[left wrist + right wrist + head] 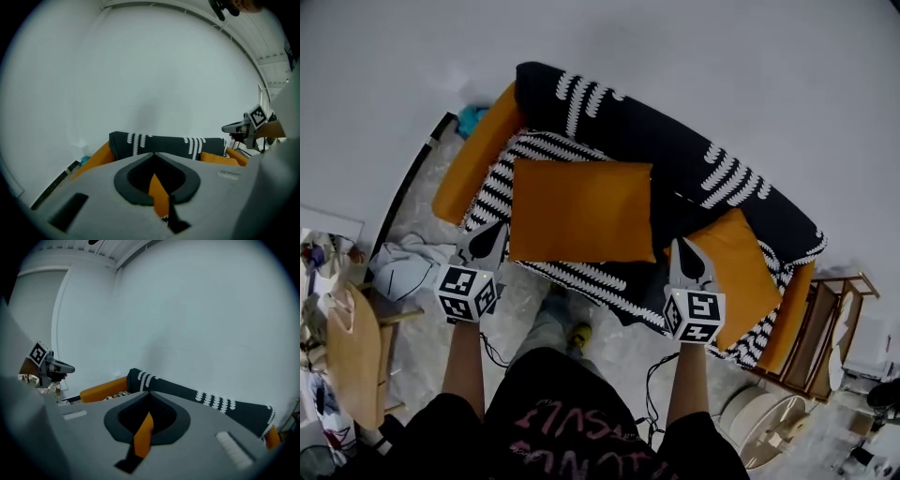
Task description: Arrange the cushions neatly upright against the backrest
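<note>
A big orange cushion [581, 211] hangs in front of me over the sofa's striped seat [502, 183], its face turned up toward the head view. My left gripper [499, 236] is shut on its lower left corner, and orange fabric [159, 194] shows pinched between the jaws. My right gripper [682, 251] is shut at the lower right corner, with orange fabric [143, 437] in its jaws too. A second orange cushion [741, 272] lies flat on the seat to the right. The black backrest [675, 150] with white patterns runs behind both.
Orange bolsters [478, 155] [792, 319] form the sofa's two ends. A wooden chair [352, 356] and a heap of cloth [398, 267] stand at the left. A wooden rack [834, 323] and a round stool [759, 422] stand at the right. White wall behind.
</note>
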`<state>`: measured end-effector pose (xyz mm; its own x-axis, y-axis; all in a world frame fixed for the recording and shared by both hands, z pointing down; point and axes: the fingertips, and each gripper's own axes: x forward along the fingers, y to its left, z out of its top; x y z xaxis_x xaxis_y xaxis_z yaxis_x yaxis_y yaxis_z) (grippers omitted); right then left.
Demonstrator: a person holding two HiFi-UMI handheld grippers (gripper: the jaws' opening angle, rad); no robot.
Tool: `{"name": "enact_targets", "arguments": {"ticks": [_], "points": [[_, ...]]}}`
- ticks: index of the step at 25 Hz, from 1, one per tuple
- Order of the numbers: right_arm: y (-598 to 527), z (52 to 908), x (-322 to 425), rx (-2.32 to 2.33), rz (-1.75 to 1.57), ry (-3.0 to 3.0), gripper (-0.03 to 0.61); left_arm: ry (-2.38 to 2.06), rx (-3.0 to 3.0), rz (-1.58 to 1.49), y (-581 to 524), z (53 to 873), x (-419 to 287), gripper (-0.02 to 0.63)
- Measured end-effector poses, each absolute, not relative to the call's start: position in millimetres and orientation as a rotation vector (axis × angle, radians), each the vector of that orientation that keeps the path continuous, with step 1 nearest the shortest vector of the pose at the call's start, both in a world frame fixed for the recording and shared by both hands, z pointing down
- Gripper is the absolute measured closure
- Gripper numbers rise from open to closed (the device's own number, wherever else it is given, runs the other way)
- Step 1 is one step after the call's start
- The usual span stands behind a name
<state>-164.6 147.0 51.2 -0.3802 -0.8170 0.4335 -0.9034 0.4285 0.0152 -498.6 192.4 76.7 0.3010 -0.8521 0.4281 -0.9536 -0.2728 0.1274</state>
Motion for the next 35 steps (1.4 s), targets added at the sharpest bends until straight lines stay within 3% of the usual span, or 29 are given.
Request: {"name": "enact_targets", "arguments": {"ticks": [11, 13, 16, 19, 35], "points": [[94, 180, -181, 1.362, 0.529, -2.127, 0.534, -1.538, 2.005, 0.514, 133, 209, -543, 0.611], [85, 202, -181, 1.346, 0.549, -2.101, 0.522, -1.515, 1.975, 0.522, 128, 232, -547, 0.559], [72, 235, -179, 1.32, 0.575, -2.069, 0.496, -1.493, 1.935, 0.531, 119, 266, -553, 0.541], [59, 268, -176, 1.287, 0.603, -2.033, 0.461, -1.445, 1.898, 0.551, 110, 301, -556, 0.484], [16, 433, -169, 1.174, 0.831, -1.916, 0.278, -1.266, 1.801, 0.72, 74, 452, -568, 0.346]]}}
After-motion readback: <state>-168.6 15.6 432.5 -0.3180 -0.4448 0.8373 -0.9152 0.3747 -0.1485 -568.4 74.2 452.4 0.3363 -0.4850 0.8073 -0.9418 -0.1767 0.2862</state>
